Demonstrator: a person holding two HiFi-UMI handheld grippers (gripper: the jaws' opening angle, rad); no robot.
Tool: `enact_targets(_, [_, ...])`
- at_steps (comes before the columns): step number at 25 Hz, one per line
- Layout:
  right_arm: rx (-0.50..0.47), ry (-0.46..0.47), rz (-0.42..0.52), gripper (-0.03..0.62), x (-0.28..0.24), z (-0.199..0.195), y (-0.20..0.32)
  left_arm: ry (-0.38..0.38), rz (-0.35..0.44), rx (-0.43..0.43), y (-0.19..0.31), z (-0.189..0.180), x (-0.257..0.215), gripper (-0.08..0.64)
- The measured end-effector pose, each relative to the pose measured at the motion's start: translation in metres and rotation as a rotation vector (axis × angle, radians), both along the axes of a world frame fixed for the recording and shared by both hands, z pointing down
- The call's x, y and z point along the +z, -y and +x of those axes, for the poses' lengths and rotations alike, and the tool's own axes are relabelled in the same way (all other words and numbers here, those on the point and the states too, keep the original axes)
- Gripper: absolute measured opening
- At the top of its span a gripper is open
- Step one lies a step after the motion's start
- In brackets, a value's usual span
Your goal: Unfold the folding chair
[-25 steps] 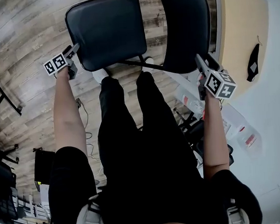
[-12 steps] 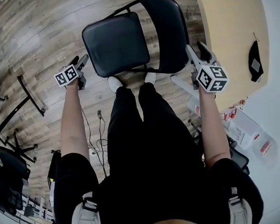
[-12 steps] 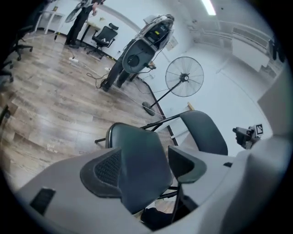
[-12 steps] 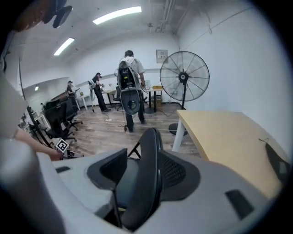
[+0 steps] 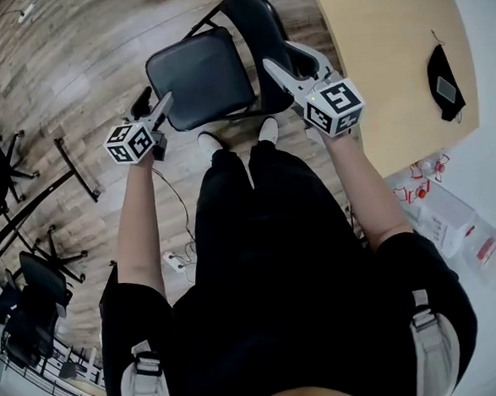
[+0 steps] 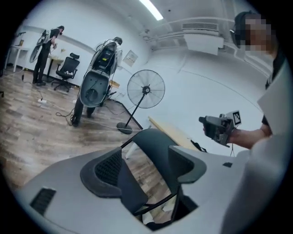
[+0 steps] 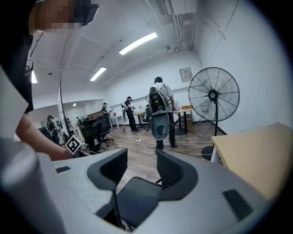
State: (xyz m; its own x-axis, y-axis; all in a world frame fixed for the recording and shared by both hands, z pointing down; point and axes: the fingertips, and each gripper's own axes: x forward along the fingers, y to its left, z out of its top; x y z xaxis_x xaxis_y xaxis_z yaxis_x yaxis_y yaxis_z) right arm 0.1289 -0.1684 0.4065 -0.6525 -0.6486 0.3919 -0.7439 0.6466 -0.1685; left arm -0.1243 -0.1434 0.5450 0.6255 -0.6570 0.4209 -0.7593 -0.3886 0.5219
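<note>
The black folding chair stands unfolded on the wood floor, its seat (image 5: 197, 78) level and its backrest (image 5: 257, 27) upright behind it. My left gripper (image 5: 154, 102) hangs above the seat's left edge, open, with nothing between its fingers. My right gripper (image 5: 282, 59) hovers over the backrest's right side, also open and holding nothing. In the left gripper view the jaws (image 6: 144, 160) frame the backrest (image 6: 153, 146) from a distance. The right gripper view shows its jaws (image 7: 142, 170) apart, with the seat (image 7: 137, 196) well below them.
A light wooden table (image 5: 390, 56) with a small black item (image 5: 443, 82) stands right of the chair. A pedestal fan (image 7: 213, 96) is beyond it. Office chairs (image 5: 34, 284) and floor cables (image 5: 176, 257) lie to the left. People stand at desks far back.
Both grippers have risen up from beside the chair's seat and backrest. The chair stays unfolded and now sits lower and farther below them.
</note>
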Motion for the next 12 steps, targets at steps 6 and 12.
enact_targets(6, [-0.143,0.067,0.061,0.195,-0.051,-0.019,-0.034,0.088,0.201,0.008,-0.027,0.056,-0.121,0.301])
enact_targets(12, [-0.273,0.134,0.155,0.172,-0.113,-0.030,-0.068,0.138,0.392,0.002,-0.053,0.096,-0.223,0.245])
